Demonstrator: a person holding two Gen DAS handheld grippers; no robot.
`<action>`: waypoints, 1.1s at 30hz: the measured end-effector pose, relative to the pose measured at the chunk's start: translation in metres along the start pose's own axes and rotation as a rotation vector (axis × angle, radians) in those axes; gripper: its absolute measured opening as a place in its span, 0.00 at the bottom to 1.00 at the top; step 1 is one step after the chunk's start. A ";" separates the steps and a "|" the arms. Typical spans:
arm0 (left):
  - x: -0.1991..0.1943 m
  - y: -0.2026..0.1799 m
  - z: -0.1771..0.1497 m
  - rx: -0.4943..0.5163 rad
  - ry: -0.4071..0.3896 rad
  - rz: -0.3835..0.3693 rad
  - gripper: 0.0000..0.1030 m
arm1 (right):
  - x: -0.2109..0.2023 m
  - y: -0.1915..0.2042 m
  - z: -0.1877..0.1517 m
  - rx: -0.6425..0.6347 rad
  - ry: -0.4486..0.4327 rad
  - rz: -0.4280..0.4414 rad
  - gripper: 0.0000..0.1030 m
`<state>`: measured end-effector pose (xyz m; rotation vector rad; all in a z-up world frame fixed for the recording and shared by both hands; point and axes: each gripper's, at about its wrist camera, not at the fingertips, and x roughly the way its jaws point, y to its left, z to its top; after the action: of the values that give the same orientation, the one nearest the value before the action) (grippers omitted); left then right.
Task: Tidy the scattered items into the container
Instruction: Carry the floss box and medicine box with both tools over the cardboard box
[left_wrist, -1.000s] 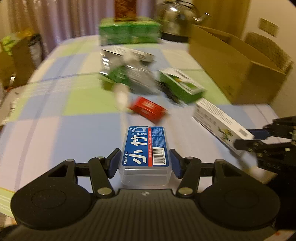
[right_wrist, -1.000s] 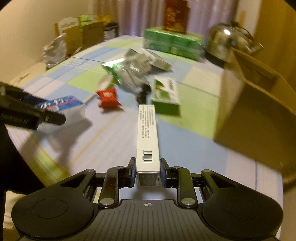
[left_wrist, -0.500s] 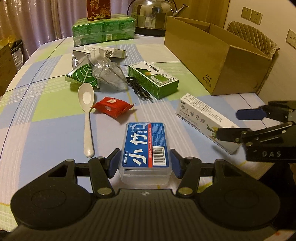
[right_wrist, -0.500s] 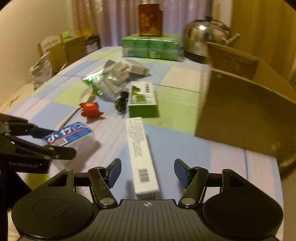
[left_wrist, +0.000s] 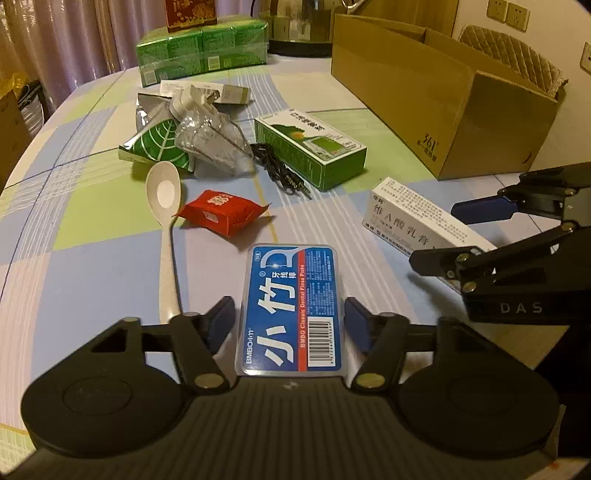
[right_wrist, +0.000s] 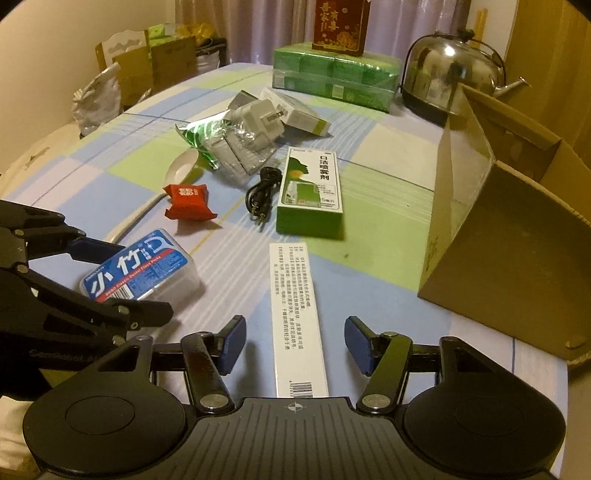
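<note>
Left gripper (left_wrist: 290, 321), lower centre of the left wrist view: jaws apart, blue pads flanking a clear plastic floss-pick case with a blue label (left_wrist: 293, 308) that lies flat on the checked pastel tablecloth (left_wrist: 92, 266); a slight gap shows at each side. Right gripper (right_wrist: 295, 345), lower centre of the right wrist view: jaws wide apart, astride the near end of a long white printed carton (right_wrist: 297, 317), not touching it. Open brown cardboard box (right_wrist: 517, 266), right of frame, near the carton's far end. Centre of frame: 1 green-and-white spray carton (right_wrist: 310, 192), 1 coiled black audio cable (right_wrist: 264, 194) just beside it, 1 red foil packet (right_wrist: 188, 201), 1 cream plastic spoon (left_wrist: 164, 221), 1 crumpled clear wrapper (left_wrist: 212, 146) on a green leaf-print pouch (left_wrist: 155, 146). Upper frame: stacked green packs (right_wrist: 334, 79), steel kettle (right_wrist: 452, 72).
</note>
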<state>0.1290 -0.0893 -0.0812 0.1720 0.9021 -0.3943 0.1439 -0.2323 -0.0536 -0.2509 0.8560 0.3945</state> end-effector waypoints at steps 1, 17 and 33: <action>0.000 -0.001 0.000 0.009 0.001 0.001 0.51 | 0.000 0.000 0.000 0.002 0.001 -0.004 0.48; -0.017 0.002 0.000 -0.003 -0.016 -0.002 0.50 | -0.001 0.003 0.001 -0.009 0.014 -0.012 0.22; -0.069 -0.048 0.078 0.139 -0.175 -0.091 0.50 | -0.113 -0.050 0.025 0.136 -0.194 -0.155 0.22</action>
<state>0.1282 -0.1393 0.0219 0.2207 0.7125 -0.5486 0.1162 -0.2942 0.0522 -0.1490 0.6642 0.2108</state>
